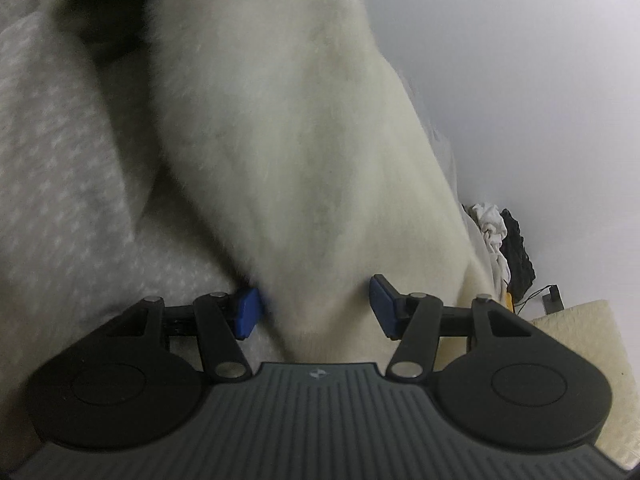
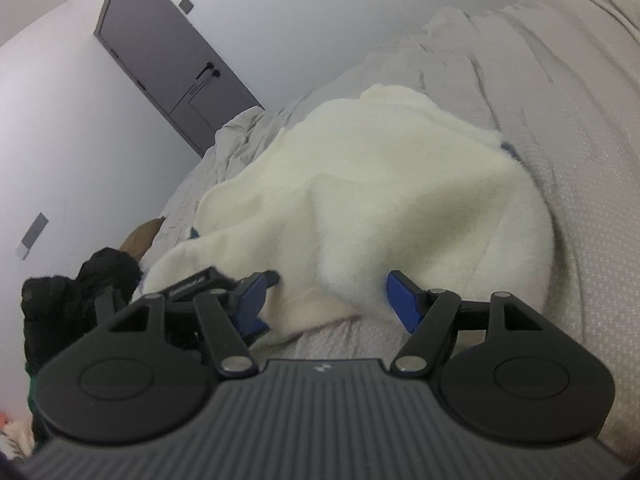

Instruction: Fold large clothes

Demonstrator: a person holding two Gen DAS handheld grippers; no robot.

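Cream fleece garment [image 1: 280, 152] blurred, cut off at top; dark object [image 1: 100, 12] above it unidentifiable.

The fleece [image 2: 360, 184] heaps across the middle of the bed [image 2: 580, 200] and blocks a straight pass there. Bare bedcover lies open along its right side and in a strip at the near edge, in front of the right tool [image 2: 332, 300], whose fingers stand apart. The left tool [image 1: 316, 308] is crowded: fleece fills the gap between its spread fingers. A dark glove [image 2: 80, 292] and that tool close off the bed's left edge. The wall hems the far side.
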